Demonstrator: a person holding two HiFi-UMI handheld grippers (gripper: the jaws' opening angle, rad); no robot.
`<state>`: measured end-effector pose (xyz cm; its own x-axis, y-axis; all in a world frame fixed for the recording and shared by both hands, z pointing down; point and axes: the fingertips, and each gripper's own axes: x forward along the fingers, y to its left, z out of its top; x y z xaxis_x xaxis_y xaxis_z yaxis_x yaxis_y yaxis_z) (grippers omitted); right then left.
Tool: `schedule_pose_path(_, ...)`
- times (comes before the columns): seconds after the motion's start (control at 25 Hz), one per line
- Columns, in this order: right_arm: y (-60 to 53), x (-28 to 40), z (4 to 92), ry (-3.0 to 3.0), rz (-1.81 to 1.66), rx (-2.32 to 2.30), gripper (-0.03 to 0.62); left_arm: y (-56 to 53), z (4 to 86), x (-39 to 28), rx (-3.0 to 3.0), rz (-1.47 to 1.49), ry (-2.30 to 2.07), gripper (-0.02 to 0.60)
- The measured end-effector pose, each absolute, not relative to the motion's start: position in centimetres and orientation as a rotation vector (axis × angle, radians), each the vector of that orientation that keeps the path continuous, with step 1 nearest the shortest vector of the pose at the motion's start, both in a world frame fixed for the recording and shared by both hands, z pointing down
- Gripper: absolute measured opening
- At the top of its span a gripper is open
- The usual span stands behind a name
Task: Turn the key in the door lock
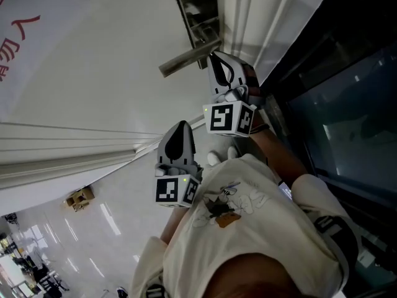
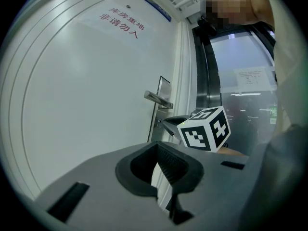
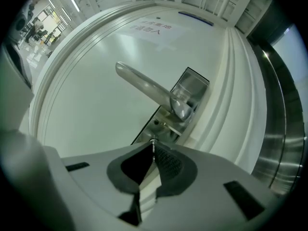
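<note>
A white door [image 1: 105, 54] carries a metal lever handle [image 1: 186, 58] on a long lock plate [image 1: 197, 11]. In the right gripper view the handle [image 3: 144, 85] sits above the lock cylinder [image 3: 156, 123]. A thin metal key [image 3: 153, 142] stands out of it, and my right gripper [image 3: 153, 147] is shut on that key. The head view has the right gripper [image 1: 215, 58] level at the plate, just under the handle. My left gripper [image 1: 181, 126] hangs back and lower, away from the door, with its jaws [image 2: 157, 146] closed on nothing.
A dark glass panel [image 1: 335, 104] in a metal frame stands right of the door's moulded edge [image 3: 231, 105]. A notice with red characters [image 2: 120, 22] is stuck high on the door. A cardboard box [image 1: 79, 197] lies on the glossy floor to the left.
</note>
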<state>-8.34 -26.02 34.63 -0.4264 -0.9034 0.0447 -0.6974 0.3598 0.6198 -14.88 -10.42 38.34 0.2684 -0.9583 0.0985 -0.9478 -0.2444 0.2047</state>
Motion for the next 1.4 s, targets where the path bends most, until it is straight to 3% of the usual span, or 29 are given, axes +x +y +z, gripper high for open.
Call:
schedule_pose_path(0.16, -26.2, -8.2, 34.8, -2.36, -0.636, 1.415, 0.016, -10.6, 38.1, -15.3, 2.311, -0.066, -1.789, 0.006)
schedule_pose_path(0.52, -26.7, -7.6, 34.7, -2.738, 0.008, 1.44, 0.017, -11.1, 37.8, -14.9, 2.331, -0.068, -1.77, 0.005)
schedule_pose_path(1.4, -27.5, -6.5, 35.6, -2.996, 1.814, 1.122, 0.026, -10.9, 37.8, -14.7, 2.341, -0.075, -1.76, 0.005)
